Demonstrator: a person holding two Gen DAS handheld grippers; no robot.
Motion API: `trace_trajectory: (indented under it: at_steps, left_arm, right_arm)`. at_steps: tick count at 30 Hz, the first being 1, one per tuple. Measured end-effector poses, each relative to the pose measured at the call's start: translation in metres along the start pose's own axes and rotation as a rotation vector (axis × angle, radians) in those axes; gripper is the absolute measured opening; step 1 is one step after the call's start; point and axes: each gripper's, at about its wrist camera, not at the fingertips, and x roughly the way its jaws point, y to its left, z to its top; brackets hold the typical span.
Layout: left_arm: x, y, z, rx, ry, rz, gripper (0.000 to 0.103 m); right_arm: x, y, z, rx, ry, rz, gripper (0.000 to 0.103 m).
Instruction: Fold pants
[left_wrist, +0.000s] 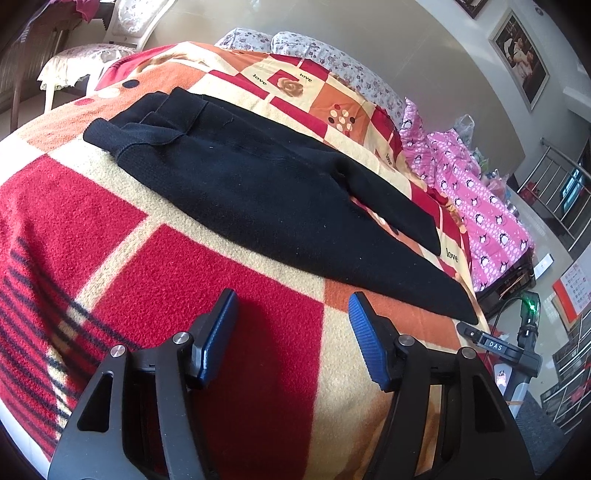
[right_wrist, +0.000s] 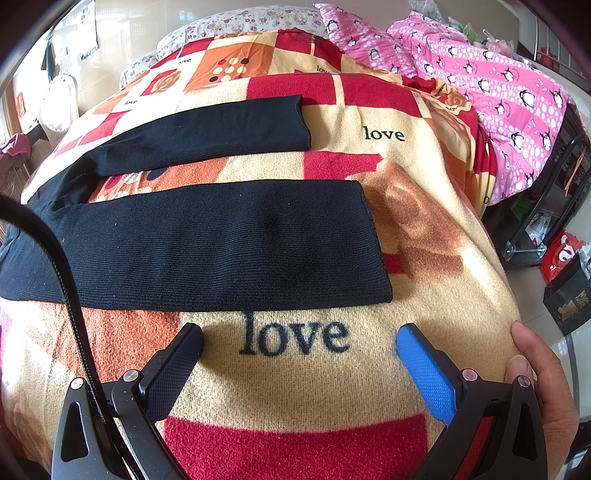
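Both the left gripper (left_wrist: 291, 314) and the right gripper (right_wrist: 299, 339) stand with jaws apart, holding nothing, over bare blanket (right_wrist: 424, 295). Just beyond lies one pair of black knit pants (left_wrist: 240, 184), flat, its two legs spread apart, cuffs well inside the blanket's edge.

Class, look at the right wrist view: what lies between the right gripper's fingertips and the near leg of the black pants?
Only bare blanket, printed there with the word "love", separates the open right gripper from the near leg of the black pants; nothing else lies there.
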Motion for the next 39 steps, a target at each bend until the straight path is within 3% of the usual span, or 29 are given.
trace_trajectory:
  at_steps: [32, 39]
  left_arm:
    - [-0.005, 0.009, 0.003, -0.034, 0.004, -0.045, 0.062]
    - [-0.026, 0.029, 0.012, -0.15, -0.058, -0.067, 0.062]
  right_arm:
    - [0.0, 0.0, 0.0, 0.0, 0.0, 0.0, 0.103]
    - [0.0, -0.001, 0.0, 0.0, -0.001, -0.001, 0.103]
